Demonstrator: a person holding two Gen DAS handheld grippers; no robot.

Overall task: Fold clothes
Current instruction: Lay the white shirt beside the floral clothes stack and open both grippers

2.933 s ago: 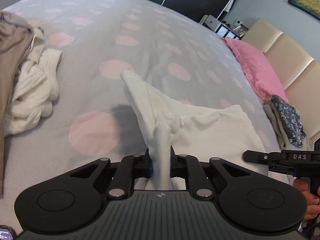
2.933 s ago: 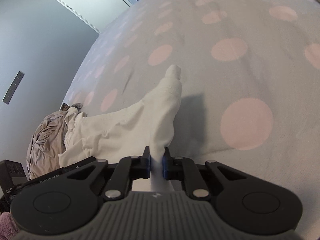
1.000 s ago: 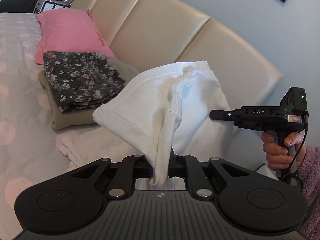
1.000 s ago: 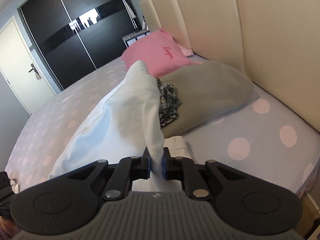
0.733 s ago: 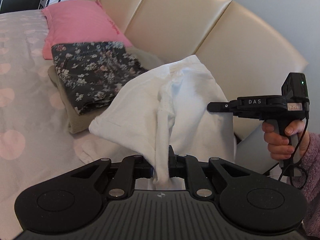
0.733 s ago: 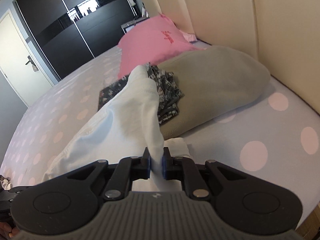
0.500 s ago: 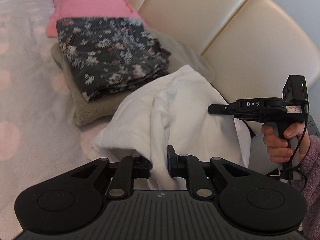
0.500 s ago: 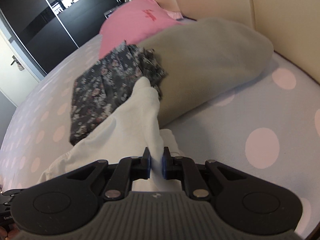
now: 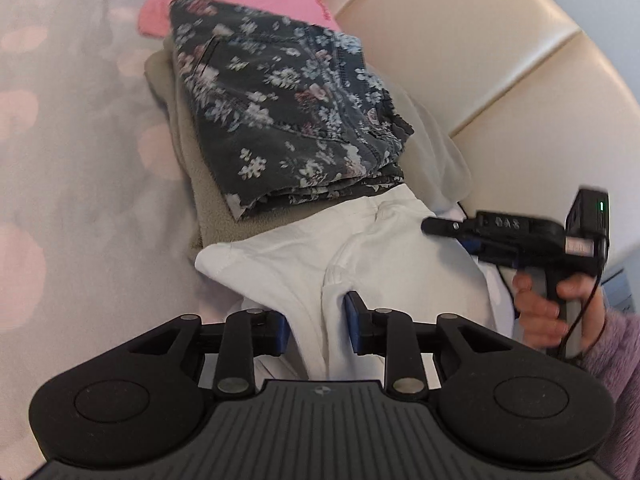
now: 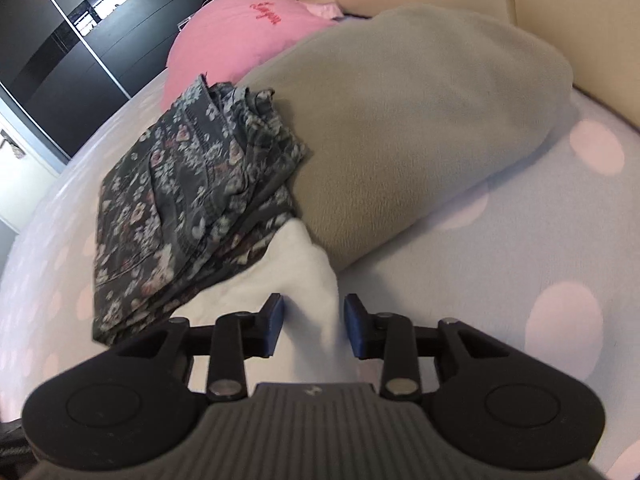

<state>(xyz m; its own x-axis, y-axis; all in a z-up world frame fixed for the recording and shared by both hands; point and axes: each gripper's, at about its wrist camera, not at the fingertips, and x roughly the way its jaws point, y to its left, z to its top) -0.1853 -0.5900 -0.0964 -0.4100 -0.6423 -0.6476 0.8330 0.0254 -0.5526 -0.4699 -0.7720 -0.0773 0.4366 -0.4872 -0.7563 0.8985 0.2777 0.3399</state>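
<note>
The white garment (image 9: 360,248) is lying on the spotted bedsheet (image 9: 80,160) by the headboard (image 9: 460,60), its far edge touching the stack made of a floral garment (image 9: 280,120) sitting on a beige one (image 10: 400,120), with a pink pillow (image 10: 240,28) beyond. That spot is probably serving as the place for finished pieces, which is why the white piece is sitting right against the pile. The left gripper (image 9: 318,320) is standing with its jaws spread apart, a ridge of white cloth passing loosely between them and gripped by neither pad. The right gripper (image 10: 314,322) is likewise gaping wide over a corner of the same cloth, holding nothing. The person's hand (image 9: 560,296) is gripping the right tool's handle. Both tools are hovering low over the cloth, which looks bunched and not neatly squared.
</note>
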